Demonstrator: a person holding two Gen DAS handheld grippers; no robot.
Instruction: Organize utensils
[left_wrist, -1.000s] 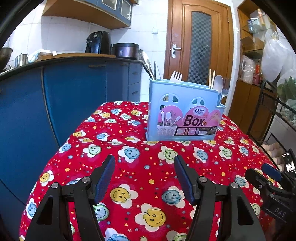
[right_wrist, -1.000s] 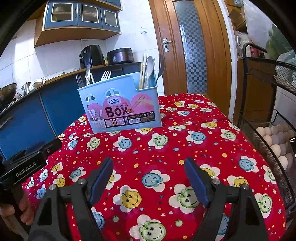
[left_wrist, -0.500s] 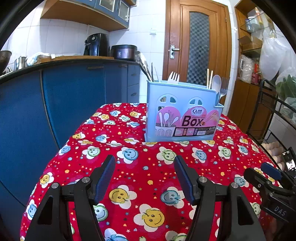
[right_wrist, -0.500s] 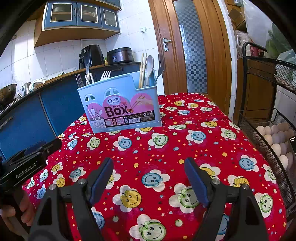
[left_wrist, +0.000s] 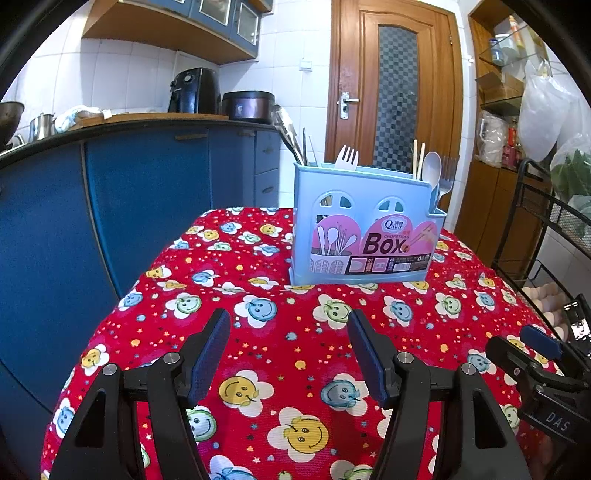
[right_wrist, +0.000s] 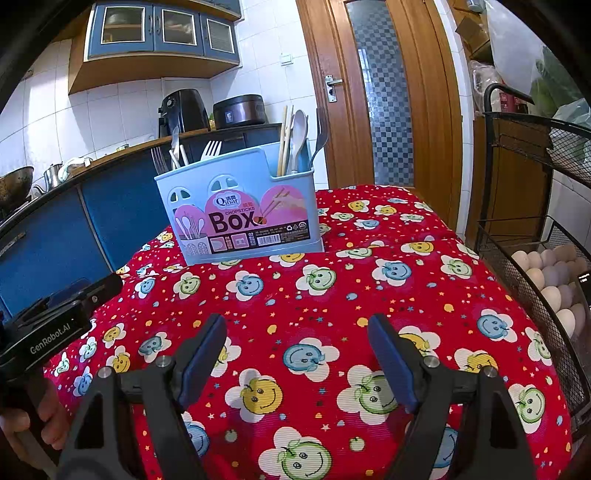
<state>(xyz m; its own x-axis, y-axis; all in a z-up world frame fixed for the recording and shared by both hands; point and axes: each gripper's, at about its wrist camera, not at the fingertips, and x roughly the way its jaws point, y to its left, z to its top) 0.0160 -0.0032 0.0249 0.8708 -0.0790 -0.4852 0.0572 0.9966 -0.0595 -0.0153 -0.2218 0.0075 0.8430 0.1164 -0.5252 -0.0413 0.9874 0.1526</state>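
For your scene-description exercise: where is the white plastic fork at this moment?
The white plastic fork stands tines-up in the blue utensil box, left of the chopsticks and spoon, in both views.

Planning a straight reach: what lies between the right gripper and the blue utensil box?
Only bare red smiley tablecloth lies between the right gripper and the blue utensil box, per the right wrist view.

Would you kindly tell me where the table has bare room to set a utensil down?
The red tablecloth lies bare between the blue utensil box and both open tongs. The box itself is crowded with utensils.
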